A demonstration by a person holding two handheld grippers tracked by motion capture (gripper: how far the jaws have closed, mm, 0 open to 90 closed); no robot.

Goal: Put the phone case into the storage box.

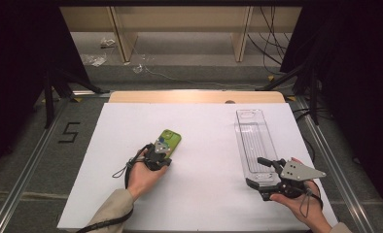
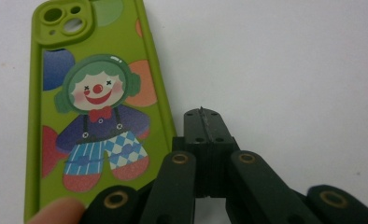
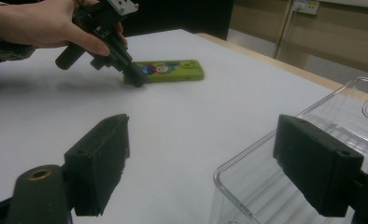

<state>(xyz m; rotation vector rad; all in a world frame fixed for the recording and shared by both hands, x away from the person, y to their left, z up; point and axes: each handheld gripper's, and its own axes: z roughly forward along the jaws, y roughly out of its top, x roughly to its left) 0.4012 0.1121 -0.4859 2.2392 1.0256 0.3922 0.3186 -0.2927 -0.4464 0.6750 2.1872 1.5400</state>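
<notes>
- The high view gives the whole layout: a white table (image 1: 204,160) with a green phone case (image 1: 169,141) lying flat on its left half and a clear plastic tray (image 1: 253,141) lying lengthwise on its right half, the two well apart.
- In that view the left gripper (image 1: 159,154) is at the near end of the phone case, and the right gripper (image 1: 261,175) is at the near end of the tray.
- The left gripper view shows what the high view cannot: the print on the case, a clown with green hair, a red nose and blue dungarees, and the camera cut-out at the far corner of the phone case (image 2: 93,107).
- In this view the left gripper (image 2: 205,122) has its two jaws pressed together with nothing between them. The tips rest on the bare white table just beside the long edge of the case; if they touch this edge I cannot tell.
- A fingertip (image 2: 56,212) of the person lies on the near corner of the case.
- The right gripper view shows the case from the side, lying flat, with the left gripper (image 3: 136,78) pointing down at its end.
- In the same view the right gripper (image 3: 201,161) has its jaws spread wide. The near rounded corner of the tray (image 3: 247,163) is between them, but the pads do not press on the wall.
</notes>
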